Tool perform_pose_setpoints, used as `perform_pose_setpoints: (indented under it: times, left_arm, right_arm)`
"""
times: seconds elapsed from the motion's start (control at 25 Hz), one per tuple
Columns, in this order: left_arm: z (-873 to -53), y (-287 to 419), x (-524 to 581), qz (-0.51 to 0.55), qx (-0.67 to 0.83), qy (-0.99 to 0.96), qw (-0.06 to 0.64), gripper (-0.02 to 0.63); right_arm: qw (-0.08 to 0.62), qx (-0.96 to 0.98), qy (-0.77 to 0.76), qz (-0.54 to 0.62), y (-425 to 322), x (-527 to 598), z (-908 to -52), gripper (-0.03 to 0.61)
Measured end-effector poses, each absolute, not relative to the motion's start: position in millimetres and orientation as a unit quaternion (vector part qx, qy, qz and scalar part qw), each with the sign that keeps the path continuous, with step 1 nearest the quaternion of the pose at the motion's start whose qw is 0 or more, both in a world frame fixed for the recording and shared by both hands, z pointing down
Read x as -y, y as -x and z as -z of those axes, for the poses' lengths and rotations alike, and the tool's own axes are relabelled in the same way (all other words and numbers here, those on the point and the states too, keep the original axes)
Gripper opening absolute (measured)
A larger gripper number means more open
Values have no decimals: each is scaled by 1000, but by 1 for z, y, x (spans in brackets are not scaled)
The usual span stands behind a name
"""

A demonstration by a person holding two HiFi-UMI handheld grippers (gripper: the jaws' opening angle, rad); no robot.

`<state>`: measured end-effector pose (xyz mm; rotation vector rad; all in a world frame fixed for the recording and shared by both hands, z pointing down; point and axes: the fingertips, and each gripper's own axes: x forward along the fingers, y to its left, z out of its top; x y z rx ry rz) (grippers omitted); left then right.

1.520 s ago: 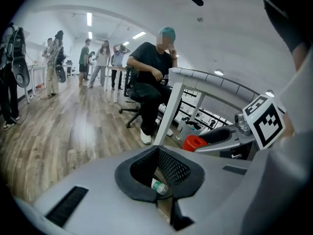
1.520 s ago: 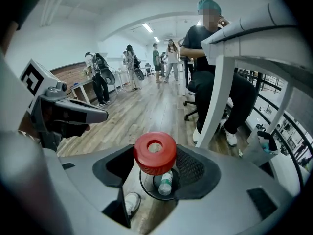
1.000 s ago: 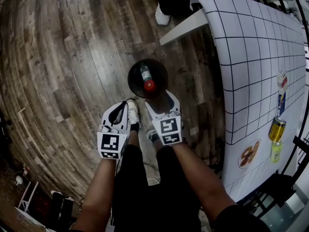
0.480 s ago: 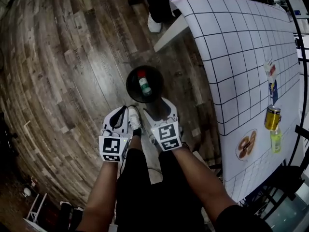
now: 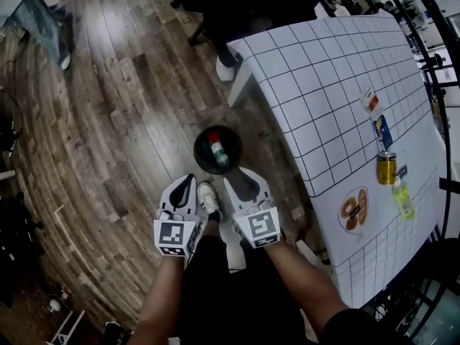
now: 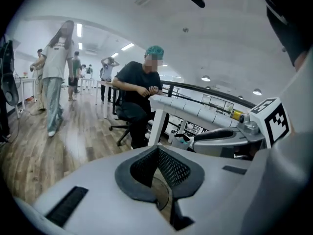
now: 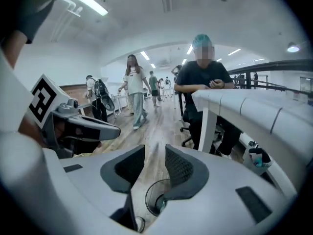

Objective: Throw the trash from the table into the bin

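Lifting clear of the bin (image 5: 200, 139), bottle (image 5: 217, 150) inside; left gripper (image 5: 182, 187) fingers clenched, right gripper (image 5: 245, 182) fingers closing emptily; next, reopening for the can (image 5: 387, 167) toward the worktop's (image 5: 316, 85) right edge.

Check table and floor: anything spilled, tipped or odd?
Nothing stands out. One bottle lies inside the bin on the floor; the can sits on the table, and no spill shows.

No words, brands or numbers can be read. The left cube (image 5: 172, 237) and right cube (image 5: 263, 227) carry black-and-white square code patterns, not letters. On the tabletop (image 5: 323, 85), the print on the can (image 5: 387, 167), blue packet (image 5: 383, 131) and white packet (image 5: 370, 102) is too small to read.
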<state>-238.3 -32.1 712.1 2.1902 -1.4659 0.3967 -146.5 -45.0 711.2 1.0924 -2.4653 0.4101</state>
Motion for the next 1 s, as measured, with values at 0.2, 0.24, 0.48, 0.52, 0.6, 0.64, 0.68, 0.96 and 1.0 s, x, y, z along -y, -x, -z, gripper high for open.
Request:
perform_pose_setpoints:
  times: [0.2,0.24,0.48,0.52,0.6,0.64,0.68,0.96,1.0]
  left_arm:
    - [-657,226,31,-126,525,-814,214,22]
    - [-646,223,29,-123,522,-817,211,22]
    - [-576,211,38,-101,505,-842,162,21]
    - [-564,208,38,-97,502,-845,155,21]
    - [-542,203,36,-90,498,-851,142,22]
    - [-531,201,35,-86,496,-853,136,22]
    - [-521,199,35,-82,494,-856,129,23]
    - [-464,188,35,-59,482,-871,81,21]
    - [-458,188,34,-57,482,-871,77,23]
  right_arm:
    - [183,884,-411,-124,139,41,-651,41]
    - [179,884,-414,-122,137,39,-639,34]
    - [99,898,-419,-90,138,41,-559,25]
    - [83,900,-419,-87,138,40,-546,25]
    - [70,898,-423,-99,135,35,-524,25]
    - [67,896,-426,-105,133,32,-516,25]
    - [63,895,-429,-107,131,31,-508,25]
    - [34,902,-423,-73,130,30,-461,25]
    - [30,904,-421,-67,130,31,-455,25]
